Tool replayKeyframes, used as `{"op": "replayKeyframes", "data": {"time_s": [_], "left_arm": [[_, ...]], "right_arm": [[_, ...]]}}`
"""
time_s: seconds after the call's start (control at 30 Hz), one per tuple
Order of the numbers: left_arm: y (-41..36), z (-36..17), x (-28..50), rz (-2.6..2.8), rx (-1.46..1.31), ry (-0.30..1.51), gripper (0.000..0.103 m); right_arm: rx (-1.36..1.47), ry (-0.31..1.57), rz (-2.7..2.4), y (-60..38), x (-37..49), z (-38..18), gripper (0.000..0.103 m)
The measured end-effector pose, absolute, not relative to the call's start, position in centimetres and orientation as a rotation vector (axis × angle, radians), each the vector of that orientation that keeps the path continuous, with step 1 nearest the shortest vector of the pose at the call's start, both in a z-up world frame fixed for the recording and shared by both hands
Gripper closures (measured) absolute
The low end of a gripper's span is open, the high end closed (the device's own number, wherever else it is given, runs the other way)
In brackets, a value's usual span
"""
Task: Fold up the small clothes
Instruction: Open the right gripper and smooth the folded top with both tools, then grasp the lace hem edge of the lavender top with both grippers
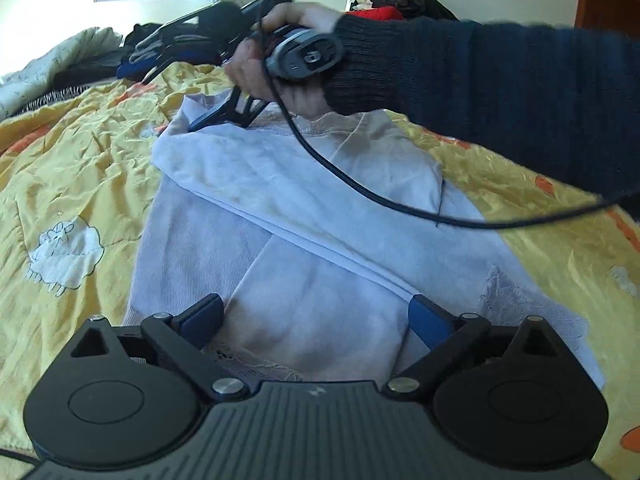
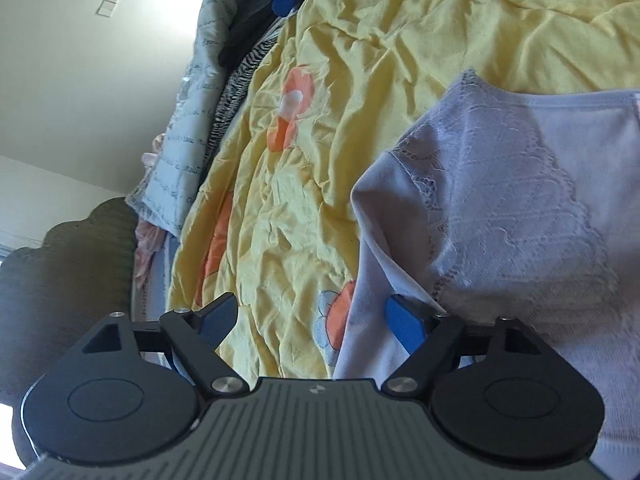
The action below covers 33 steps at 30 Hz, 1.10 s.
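1. Fabric first: the pale lilac cotton garment with lace trim (image 1: pixel 304 208) lies spread on the crumpled yellow quilt with orange and white cartoon patches (image 1: pixel 80 168), one flap already laid diagonally across its middle.

2. Your left gripper (image 1: pixel 316 316) sits low over the garment's near end. Its blue-padded fingers (image 1: pixel 430 318) stand wide apart with cloth showing between them, but the pads press on nothing.

3. Your right gripper (image 2: pixel 310 320) is at the garment's far corner, where the left wrist view shows its lower finger reaching the cloth edge. Its fingers are also spread wide; in its own view the garment's edge lies just beside the right-hand pad (image 2: pixel 404 326), while the left one hangs over bare quilt. Nothing is pinched.

4. The relation that matters: the garment's long axis runs from one gripper to the other, so each hand already has its own end nearest.

5. My judgement: the next fold needs the right fingers shifted onto the lace corner (image 2: pixel 520 184) before closing, or they catch quilt instead.
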<state>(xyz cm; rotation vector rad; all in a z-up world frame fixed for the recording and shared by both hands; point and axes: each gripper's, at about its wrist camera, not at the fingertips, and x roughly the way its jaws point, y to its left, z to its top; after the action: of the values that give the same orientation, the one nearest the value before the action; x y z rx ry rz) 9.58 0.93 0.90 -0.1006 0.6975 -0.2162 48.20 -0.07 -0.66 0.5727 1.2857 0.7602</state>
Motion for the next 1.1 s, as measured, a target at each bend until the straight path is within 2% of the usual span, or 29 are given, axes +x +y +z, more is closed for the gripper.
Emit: {"op": "replayKeyframes", "data": {"time_s": [0.23, 0.43, 0.6, 0.8, 0.87, 0.97, 1.1], "left_arm": [[5.2, 3.2, 7.2, -0.143, -0.144, 0.679, 0.003], [6.8, 2.1, 7.3, -0.099, -0.185, 0.791, 0.003], [6.7, 1.5, 7.8, -0.080, -0.180, 0.826, 0.003], [5.5, 4.0, 7.7, -0.022, -0.116, 0.809, 0.003], [4.4, 4.5, 8.0, 0.002, -0.061, 0.802, 0.003], [3.2, 3.7, 8.7, 0.009, -0.034, 0.838, 0.003], [1.8, 2.3, 9.4, 0.005, 0.000, 0.876, 0.003]], "right_arm": [[0.519, 1.248, 0.997, -8.5, 36.7, 2.5, 0.017], [0.672, 1.312, 0.922, -18.9, 26.4, 0.6, 0.019], [0.783, 1.313, 0.818, -22.5, 23.9, -1.9, 0.023], [0.800, 1.216, 0.842, -22.5, 23.4, 1.6, 0.021], [0.744, 1.184, 0.845, -21.8, 23.2, 3.0, 0.018], [0.459, 1.114, 0.755, -20.4, 21.5, 4.6, 0.018], [0.274, 1.142, 0.735, -19.2, 19.3, 2.3, 0.017]]}}
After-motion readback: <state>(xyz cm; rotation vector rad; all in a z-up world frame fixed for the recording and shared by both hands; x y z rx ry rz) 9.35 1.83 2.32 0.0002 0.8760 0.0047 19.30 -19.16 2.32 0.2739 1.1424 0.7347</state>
